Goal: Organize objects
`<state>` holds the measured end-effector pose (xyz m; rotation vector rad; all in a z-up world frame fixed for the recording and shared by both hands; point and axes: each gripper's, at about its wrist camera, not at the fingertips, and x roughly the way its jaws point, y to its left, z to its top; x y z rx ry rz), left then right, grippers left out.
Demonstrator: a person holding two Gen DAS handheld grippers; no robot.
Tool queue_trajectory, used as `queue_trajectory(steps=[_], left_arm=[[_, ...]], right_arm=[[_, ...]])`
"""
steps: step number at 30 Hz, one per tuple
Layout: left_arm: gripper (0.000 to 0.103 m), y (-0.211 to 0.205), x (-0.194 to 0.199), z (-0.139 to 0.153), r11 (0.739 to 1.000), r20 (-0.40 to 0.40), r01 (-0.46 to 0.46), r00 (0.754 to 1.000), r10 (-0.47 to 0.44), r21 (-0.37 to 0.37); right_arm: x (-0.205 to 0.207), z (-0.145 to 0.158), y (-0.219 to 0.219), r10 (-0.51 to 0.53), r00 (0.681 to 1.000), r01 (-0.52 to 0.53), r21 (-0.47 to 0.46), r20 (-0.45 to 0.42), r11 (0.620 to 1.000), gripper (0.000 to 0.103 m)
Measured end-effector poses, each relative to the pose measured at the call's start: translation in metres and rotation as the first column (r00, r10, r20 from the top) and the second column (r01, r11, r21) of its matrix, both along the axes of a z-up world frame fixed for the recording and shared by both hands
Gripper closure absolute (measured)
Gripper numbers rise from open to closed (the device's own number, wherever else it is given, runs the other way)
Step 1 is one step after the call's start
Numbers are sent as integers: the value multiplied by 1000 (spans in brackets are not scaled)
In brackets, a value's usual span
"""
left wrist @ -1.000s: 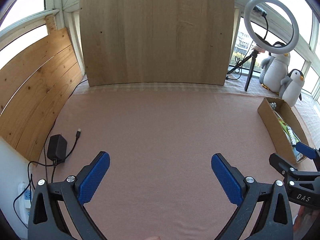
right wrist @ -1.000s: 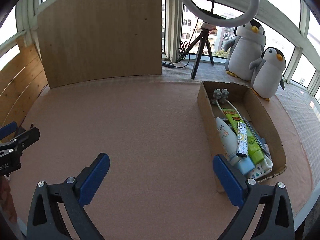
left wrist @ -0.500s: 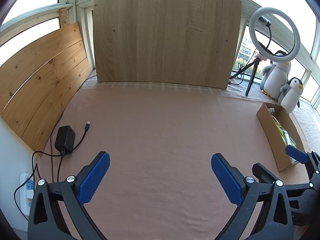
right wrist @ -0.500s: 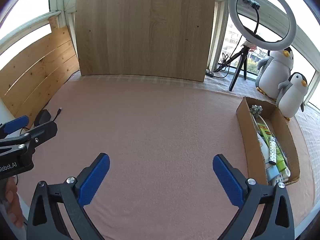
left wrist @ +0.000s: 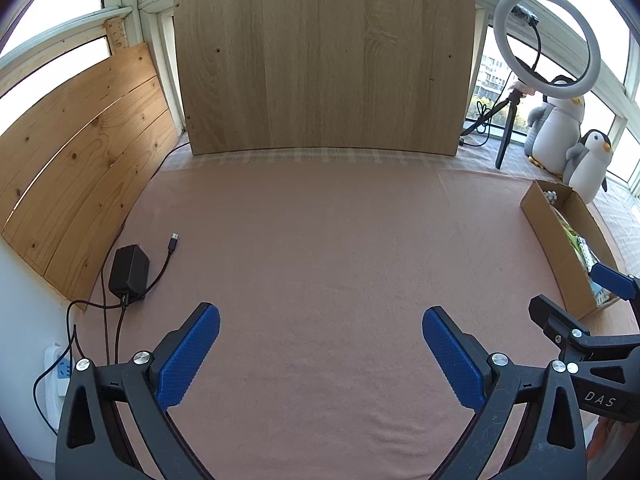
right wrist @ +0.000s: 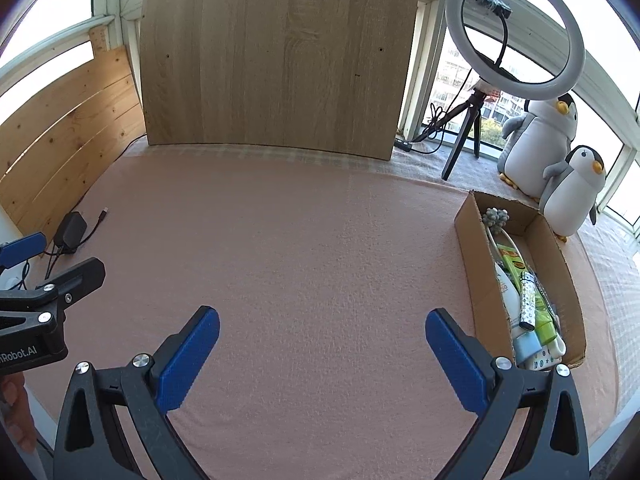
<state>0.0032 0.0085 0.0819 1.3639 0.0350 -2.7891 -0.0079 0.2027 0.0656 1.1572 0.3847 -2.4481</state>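
A long cardboard box (right wrist: 476,280) lies at the right of the pink cloth (right wrist: 312,248); its outer wall shows in the left wrist view as the cardboard box (left wrist: 560,252). Inside lie tubes, a white bottle (right wrist: 506,292), a patterned lighter (right wrist: 527,300) and a grey plant-like piece (right wrist: 496,218). My left gripper (left wrist: 320,344) stands open above bare cloth, holding nothing. My right gripper (right wrist: 322,346) is open too, with the box just right of its right finger (right wrist: 456,364). Each gripper shows at the edge of the other's view.
A black power adapter (left wrist: 129,270) with cables lies at the left edge beside a white power strip (left wrist: 60,372). Wooden panels (left wrist: 324,56) stand behind and to the left. A ring light on a tripod (right wrist: 516,32) and two plush penguins (right wrist: 540,144) stand back right.
Both grippers have pulled back and risen, so more of the cloth and the back panel shows. The box has shrunk toward the right in both views. The jaws stay open.
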Motion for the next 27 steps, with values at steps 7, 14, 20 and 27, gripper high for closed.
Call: queue_trajectory(steps=[7,14,20,27], left_arm=[[0,2,-3,-8,1000,23,5,1000,-5,-6],[0,3,-3,-13,1000,34,8,999,-7,-25],[0,3,-2,-14,999,31,-5,1000,7,-54],[0,1,-1,-14,999,19,-3,1000,4,-53]], right_arm=[[-2,-1,3,-5,1000,5,3,0,1000,1],[-4,-3,5,-9,1000,9,2,9,1000,1],[-4,-4,5,-6,1000,6,3,12,1000,1],[-5,-4,6,-5,1000,5,5,16,1000,1]])
